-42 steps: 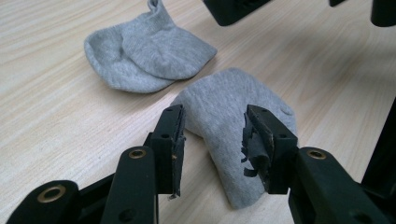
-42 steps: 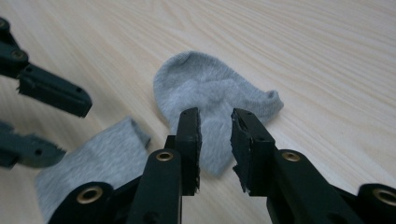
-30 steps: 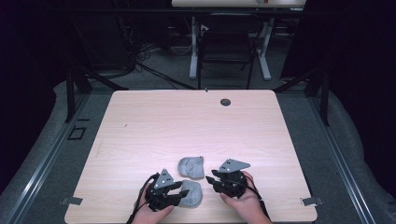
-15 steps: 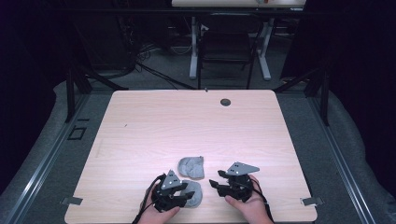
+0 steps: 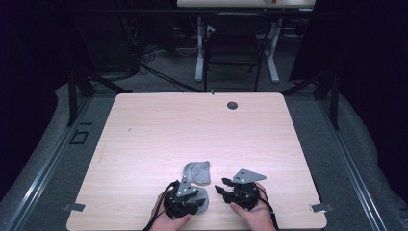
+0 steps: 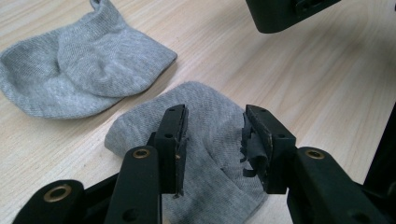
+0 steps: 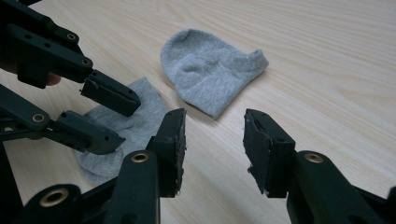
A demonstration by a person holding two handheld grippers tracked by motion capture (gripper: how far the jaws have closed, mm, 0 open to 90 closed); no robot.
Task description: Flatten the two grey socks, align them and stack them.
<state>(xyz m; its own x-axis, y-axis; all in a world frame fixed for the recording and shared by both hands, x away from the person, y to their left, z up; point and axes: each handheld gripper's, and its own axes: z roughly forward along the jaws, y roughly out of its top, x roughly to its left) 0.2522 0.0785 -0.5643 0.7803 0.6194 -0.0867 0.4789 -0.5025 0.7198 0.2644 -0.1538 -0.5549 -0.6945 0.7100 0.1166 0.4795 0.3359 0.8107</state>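
Note:
Two grey ankle socks lie on the wooden table (image 5: 159,130) near its front edge. The far sock (image 5: 197,172) (image 6: 84,70) (image 7: 210,77) lies flat and free. The near sock (image 5: 204,201) (image 6: 210,107) (image 7: 140,121) is crumpled under my left gripper (image 5: 195,198) (image 6: 214,135), whose jaws stand open just above it, one on each side of a fold. My right gripper (image 5: 223,186) (image 7: 212,140) is open over bare wood just right of the socks, with nothing between its jaws. In the right gripper view the left gripper's fingers (image 7: 109,95) reach in from the left.
A small dark round hole (image 5: 232,105) sits near the table's far edge. Beyond the table stand a chair (image 5: 231,53) and desk legs on grey floor. The table's front edge is close behind both hands.
The right gripper has drawn a little to the right, away from the socks. The left gripper has edged slightly further over the near sock. Neither sock has moved.

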